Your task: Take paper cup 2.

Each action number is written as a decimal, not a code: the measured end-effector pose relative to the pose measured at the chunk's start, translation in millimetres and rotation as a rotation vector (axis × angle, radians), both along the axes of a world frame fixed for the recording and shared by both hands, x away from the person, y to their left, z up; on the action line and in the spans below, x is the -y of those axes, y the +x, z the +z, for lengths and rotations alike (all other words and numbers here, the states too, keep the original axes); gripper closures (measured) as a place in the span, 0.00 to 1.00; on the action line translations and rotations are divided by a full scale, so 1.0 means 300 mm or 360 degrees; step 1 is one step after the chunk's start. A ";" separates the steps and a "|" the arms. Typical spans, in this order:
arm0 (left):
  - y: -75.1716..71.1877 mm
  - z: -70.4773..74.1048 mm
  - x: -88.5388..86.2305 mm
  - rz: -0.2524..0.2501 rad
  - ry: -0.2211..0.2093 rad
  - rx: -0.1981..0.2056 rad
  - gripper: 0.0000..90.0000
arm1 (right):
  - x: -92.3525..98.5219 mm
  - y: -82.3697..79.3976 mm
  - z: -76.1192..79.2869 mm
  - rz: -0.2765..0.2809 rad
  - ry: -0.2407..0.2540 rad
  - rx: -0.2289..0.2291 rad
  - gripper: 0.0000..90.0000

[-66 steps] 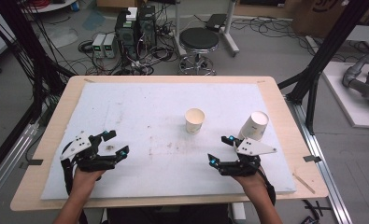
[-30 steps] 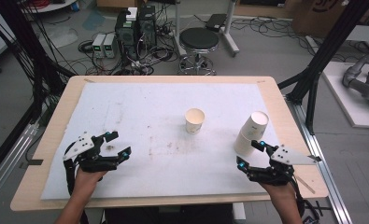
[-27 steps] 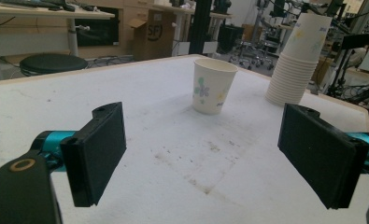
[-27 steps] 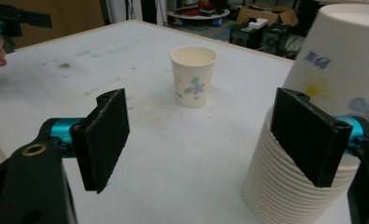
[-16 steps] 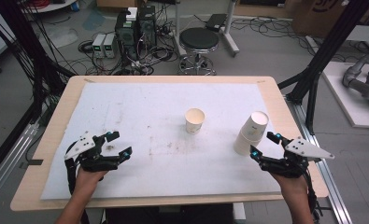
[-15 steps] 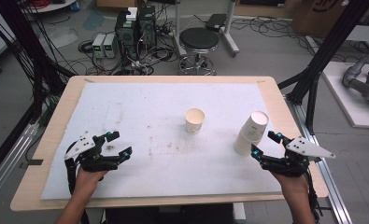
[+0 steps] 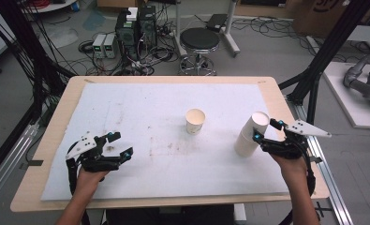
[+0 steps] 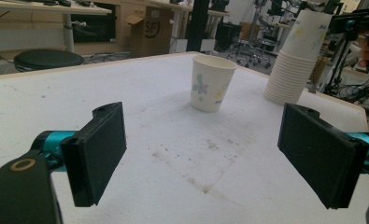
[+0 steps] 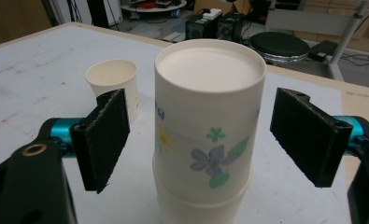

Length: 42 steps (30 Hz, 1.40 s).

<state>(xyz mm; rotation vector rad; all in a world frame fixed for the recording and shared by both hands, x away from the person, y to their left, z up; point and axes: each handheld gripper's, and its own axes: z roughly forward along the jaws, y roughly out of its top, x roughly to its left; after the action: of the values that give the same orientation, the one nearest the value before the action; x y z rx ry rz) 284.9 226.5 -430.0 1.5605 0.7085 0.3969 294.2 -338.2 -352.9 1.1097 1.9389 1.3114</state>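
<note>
My right tool point(image 9: 198, 140) stood wide around the inverted cup stack point(image 9: 205, 130) (pads clear); my left tool point(image 8: 210, 154) gaped empty over the worktop point(image 7: 140, 108).

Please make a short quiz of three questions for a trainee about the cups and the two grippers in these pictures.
1. True or false: the right gripper has its pads pressed on the stack of cups.
2. How does the single cup stand? A) mouth up B) upside down C) on its side
3. Which gripper is nearer to the stack of cups?

Key
1. False. In the right gripper view the jaws stand open on both sides of the top cup, with a gap at each side.
2. A. Its open mouth faces up on the white mat.
3. The right gripper. The left gripper rests, open, at the other side of the mat.
</note>
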 end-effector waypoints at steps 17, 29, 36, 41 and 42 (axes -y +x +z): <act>0.000 0.000 -0.006 0.0003 -0.0008 -0.0008 0.17 | -0.029 0.109 0.016 0.0046 -0.0024 -0.0090 0.33; 0.001 0.000 -0.003 -0.0001 -0.0005 -0.0012 0.17 | -0.027 0.111 0.026 0.0067 -0.0008 -0.0106 0.37; 0.001 0.000 -0.004 -0.0002 -0.0005 -0.0012 0.17 | -0.025 0.110 0.053 0.0069 -0.0009 -0.0084 0.38; 0.001 0.001 -0.005 -0.0007 -0.0014 -0.0011 0.17 | -0.023 0.100 0.096 0.0073 0.0000 -0.0050 0.38; 0.000 0.001 -0.005 -0.0009 -0.0013 -0.0012 0.17 | -0.022 0.098 0.108 0.0073 -0.0003 -0.0040 0.38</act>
<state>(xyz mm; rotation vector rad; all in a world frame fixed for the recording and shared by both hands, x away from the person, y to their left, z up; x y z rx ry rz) 285.1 227.9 -429.6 1.5564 0.7105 0.3837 323.6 -331.5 -320.7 1.0919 1.9946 1.3253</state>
